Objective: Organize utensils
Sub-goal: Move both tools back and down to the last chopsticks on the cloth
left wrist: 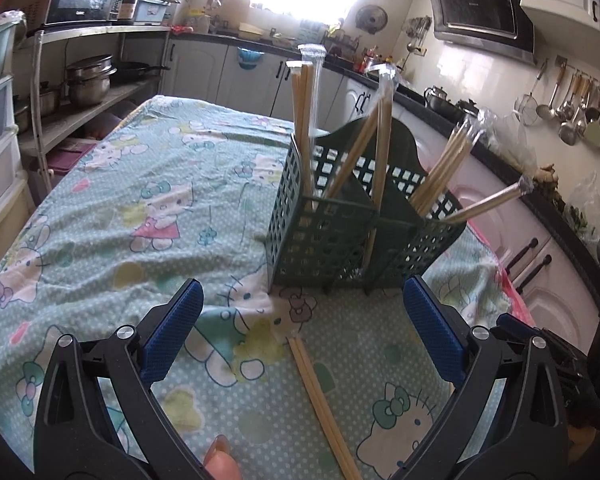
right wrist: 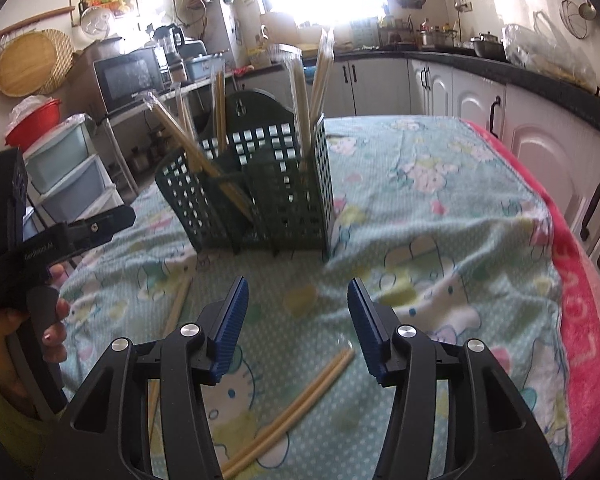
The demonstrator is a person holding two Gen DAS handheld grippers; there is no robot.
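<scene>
Through my left wrist camera, my left gripper (left wrist: pixel 302 332) hangs released, blue pads wide apart, over the mint cartoon-cat printed tablecloth (left wrist: pixel 140 208). Just ahead stands the dark green perforated plastic utensil caddy (left wrist: pixel 340 236), its compartments holding several plastic-sleeved pairs of bamboo chopsticks (left wrist: pixel 306 120) that lean at loose angles. A bare pair of bamboo chopsticks (left wrist: pixel 320 404) lies on the cloth between my pads, running out of the bottom of the frame, so its far end is cut off. Through my right wrist camera, my right gripper (right wrist: pixel 298 320) is also released and empty, above a second loose pair of pale chopsticks (right wrist: pixel 300 396) lying diagonally; the lower end is hidden behind my gripper body. The caddy (right wrist: pixel 260 196) looks blurred here, so I cannot tell which compartment each bundle sits in. My left gripper's body (right wrist: pixel 40 248) shows at the left edge. As I judge it, the risks are pinching only one stick of a pair so the other rolls away, snagging the rumpled cloth, or knocking the light caddy and its leaning bundles while dropping a pair in.
</scene>
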